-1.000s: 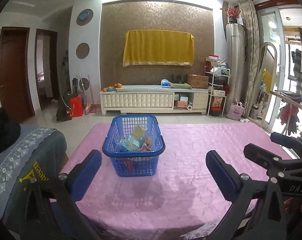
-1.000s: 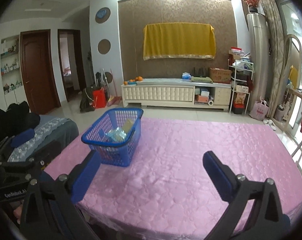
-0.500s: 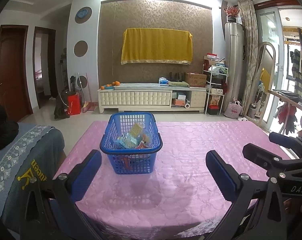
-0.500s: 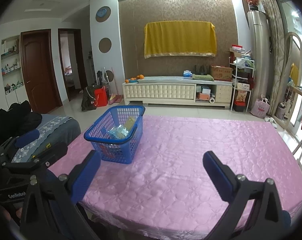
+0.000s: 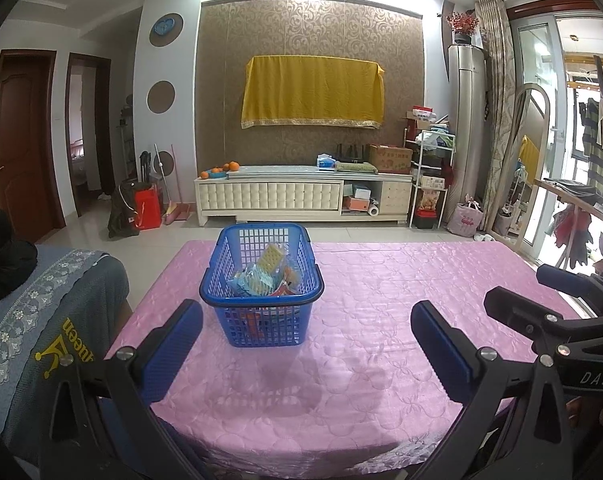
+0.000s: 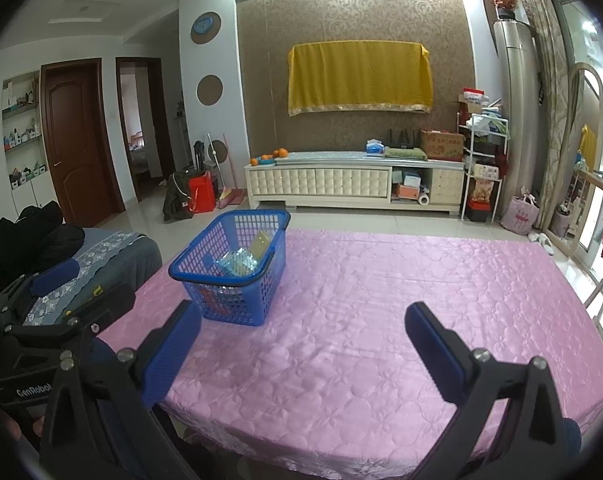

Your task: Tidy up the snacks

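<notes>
Two tools nearest, left tool (image 5: 307, 348) and right tool (image 6: 301, 350), both spread wide and empty above the pink worktop (image 6: 381, 320). Farther left, blue basket (image 5: 261, 292) with snack packets (image 5: 261, 280) inside. Probably light, crinkly, slippery; best pinched at a flat edge.

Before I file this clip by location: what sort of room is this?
Most likely a home living room: a low media cabinet under a cloth-covered wall panel, and a pink-clothed table holding a blue snack basket.

Left tool (image 5: 307, 344), right tool (image 6: 303, 346): fingers spread, empty.
</notes>
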Demonstrator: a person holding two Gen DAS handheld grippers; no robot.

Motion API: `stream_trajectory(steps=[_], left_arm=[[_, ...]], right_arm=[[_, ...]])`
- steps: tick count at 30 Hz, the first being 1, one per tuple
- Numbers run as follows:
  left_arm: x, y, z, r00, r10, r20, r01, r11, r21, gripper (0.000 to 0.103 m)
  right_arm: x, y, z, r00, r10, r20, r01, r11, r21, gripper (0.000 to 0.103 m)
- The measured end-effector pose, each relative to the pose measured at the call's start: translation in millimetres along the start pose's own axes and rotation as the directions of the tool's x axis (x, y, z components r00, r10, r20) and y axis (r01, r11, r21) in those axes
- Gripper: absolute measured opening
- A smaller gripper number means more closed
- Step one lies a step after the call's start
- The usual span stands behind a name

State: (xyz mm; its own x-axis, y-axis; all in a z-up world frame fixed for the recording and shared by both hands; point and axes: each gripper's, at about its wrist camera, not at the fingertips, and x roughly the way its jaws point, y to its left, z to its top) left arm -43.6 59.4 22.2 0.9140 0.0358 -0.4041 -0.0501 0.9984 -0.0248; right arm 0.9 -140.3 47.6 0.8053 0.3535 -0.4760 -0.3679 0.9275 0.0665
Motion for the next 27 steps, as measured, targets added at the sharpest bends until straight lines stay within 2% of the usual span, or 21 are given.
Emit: stream_trajectory(steps=[27], left_arm=[[-3.2, -0.4, 1.6, 1.000, -0.013, -0.014, 0.013, 1.000, -0.012, 0.103]], right_arm=[[-3.2, -0.3, -0.7, 1.000, -0.010, -0.003, 0.010, 1.000, -0.003, 0.103]])
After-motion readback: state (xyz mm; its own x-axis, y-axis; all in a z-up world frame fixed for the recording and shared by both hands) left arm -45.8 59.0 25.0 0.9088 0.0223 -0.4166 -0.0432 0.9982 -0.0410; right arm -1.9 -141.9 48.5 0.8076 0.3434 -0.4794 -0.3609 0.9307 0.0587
